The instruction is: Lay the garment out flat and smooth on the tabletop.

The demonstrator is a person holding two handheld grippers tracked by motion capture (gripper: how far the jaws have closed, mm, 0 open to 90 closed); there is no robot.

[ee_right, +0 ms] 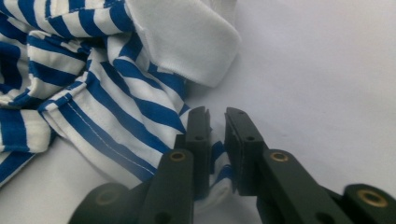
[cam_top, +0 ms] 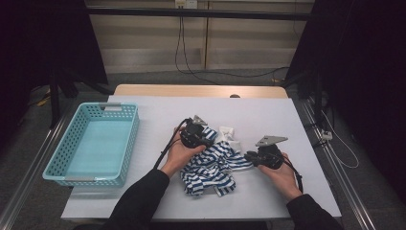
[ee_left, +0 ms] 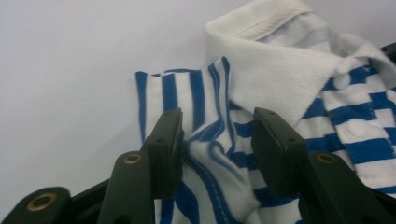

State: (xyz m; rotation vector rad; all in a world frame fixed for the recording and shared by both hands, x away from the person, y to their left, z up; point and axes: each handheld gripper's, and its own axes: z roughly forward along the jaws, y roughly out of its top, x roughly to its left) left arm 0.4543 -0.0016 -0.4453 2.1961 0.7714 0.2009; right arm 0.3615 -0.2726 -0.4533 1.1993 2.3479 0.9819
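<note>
Crumpled blue-and-white striped cotton shirt (cam_top: 213, 167) runs near-left to far-right, white collar (ee_left: 275, 70) far; right gripper (ee_right: 215, 122) jaws pinch its hem, left gripper (ee_left: 217, 140) jaws straddle a fold, released.

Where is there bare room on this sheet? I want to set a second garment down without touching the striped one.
Free: the white sheet between the turquoise basket and the striped shirt, the far strip beyond the shirt's white collar, and the right edge past the right gripper. The basket has room too. Crowded: the middle, around the shirt and left gripper.
</note>
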